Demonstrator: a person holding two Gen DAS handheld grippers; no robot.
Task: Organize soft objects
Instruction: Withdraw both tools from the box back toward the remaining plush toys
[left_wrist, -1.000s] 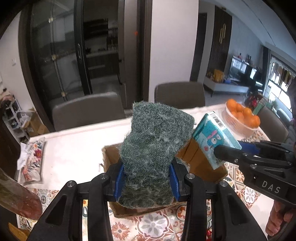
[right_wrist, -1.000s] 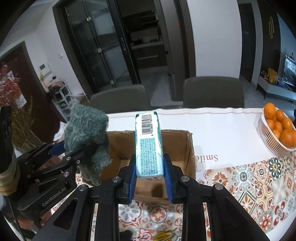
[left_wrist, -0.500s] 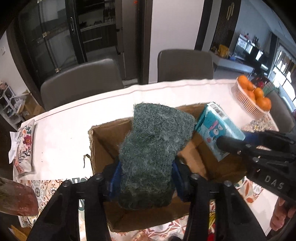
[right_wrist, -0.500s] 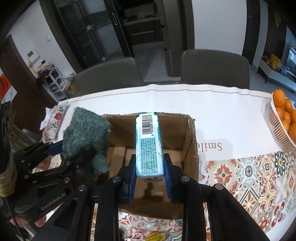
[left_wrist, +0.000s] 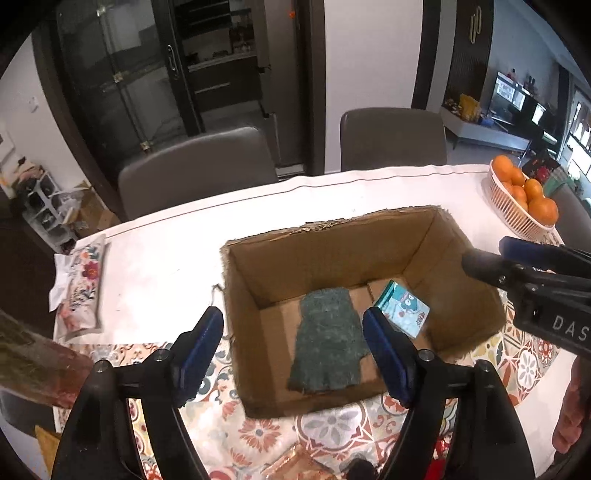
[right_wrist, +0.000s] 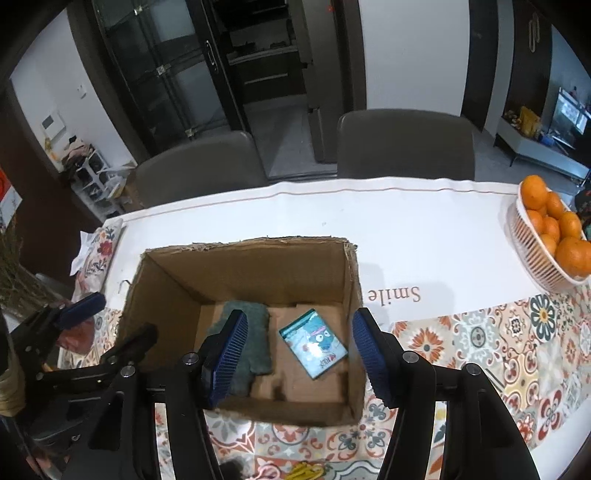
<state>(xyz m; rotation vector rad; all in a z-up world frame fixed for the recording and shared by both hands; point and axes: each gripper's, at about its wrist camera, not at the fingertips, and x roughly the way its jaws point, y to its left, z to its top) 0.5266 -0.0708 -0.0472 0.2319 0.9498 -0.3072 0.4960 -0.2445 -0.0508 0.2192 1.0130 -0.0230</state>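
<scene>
the green scouring pad (left_wrist: 327, 341) lies flat on the floor of the cardboard box (left_wrist: 332, 254), long axis running from near wall to far wall. just right of it the tissue pack (right_wrist: 313, 343) lies face up, skewed diagonally. the left gripper (left_wrist: 293, 345) and right gripper (right_wrist: 297, 352) hover above, jaws just opened wide and empty. the pad's near end is partly hidden in the right wrist view.

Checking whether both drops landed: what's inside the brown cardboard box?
On the brown cardboard box's floor: a dark green fuzzy cloth and a teal tissue pack, lying apart. The near wall hides the front strip.
</scene>
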